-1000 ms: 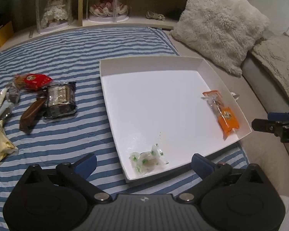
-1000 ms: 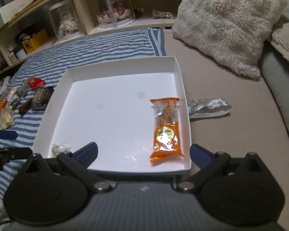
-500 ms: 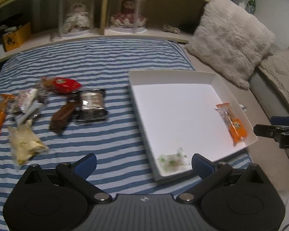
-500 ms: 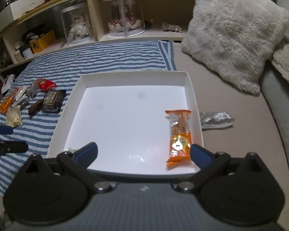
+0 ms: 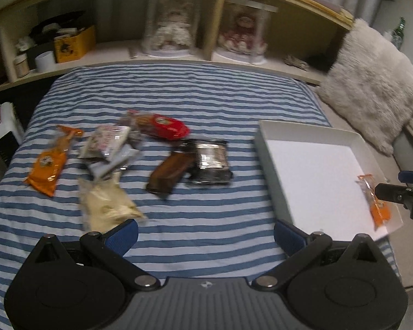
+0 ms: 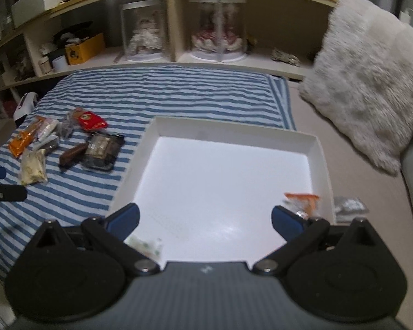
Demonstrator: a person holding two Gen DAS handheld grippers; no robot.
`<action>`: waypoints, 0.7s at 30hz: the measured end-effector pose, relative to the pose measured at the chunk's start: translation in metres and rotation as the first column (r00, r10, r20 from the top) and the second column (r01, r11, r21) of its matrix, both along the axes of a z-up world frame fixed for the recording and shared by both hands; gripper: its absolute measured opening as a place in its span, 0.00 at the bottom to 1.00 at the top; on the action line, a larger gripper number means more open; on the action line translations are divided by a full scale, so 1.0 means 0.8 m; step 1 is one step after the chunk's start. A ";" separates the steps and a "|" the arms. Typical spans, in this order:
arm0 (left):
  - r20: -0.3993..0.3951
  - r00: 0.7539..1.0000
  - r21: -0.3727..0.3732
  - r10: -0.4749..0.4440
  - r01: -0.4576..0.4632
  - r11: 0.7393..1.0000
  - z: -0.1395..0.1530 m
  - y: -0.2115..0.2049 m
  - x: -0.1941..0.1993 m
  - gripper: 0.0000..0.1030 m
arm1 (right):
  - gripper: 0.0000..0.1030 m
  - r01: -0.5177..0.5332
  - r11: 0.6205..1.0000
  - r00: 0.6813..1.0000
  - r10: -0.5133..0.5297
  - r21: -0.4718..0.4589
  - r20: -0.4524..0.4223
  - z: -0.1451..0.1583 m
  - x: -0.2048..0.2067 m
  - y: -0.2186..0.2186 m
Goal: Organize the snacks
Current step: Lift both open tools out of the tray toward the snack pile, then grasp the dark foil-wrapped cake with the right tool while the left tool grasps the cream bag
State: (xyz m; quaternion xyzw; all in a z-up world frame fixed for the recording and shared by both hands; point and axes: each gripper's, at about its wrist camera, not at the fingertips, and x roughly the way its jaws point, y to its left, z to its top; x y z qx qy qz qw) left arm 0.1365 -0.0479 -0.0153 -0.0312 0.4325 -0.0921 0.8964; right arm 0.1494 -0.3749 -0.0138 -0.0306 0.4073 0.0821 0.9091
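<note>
The left gripper hung with jaws spread wide and nothing between them over the striped blanket, the loose snack pile ahead of it, left of the white tray. The right gripper, likewise spread and bare, hovered above the tray, an orange packet beside its right fingertip.
</note>
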 end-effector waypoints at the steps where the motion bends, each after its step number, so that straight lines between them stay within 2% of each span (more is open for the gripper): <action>1: 0.000 1.000 0.002 0.008 -0.008 1.000 -0.001 0.006 0.002 1.00 | 0.99 -0.008 1.000 1.000 0.008 0.006 0.000 0.001 0.004 0.007; 14: 0.022 0.982 0.004 0.186 -0.186 0.983 -0.022 0.097 0.028 1.00 | 0.99 -0.112 0.989 0.993 0.115 0.092 -0.026 -0.019 0.063 0.132; 21: -0.020 0.951 -0.007 0.310 -0.310 0.951 -0.056 0.130 0.048 1.00 | 0.99 -0.096 0.975 0.994 0.104 0.202 -0.028 -0.044 0.094 0.179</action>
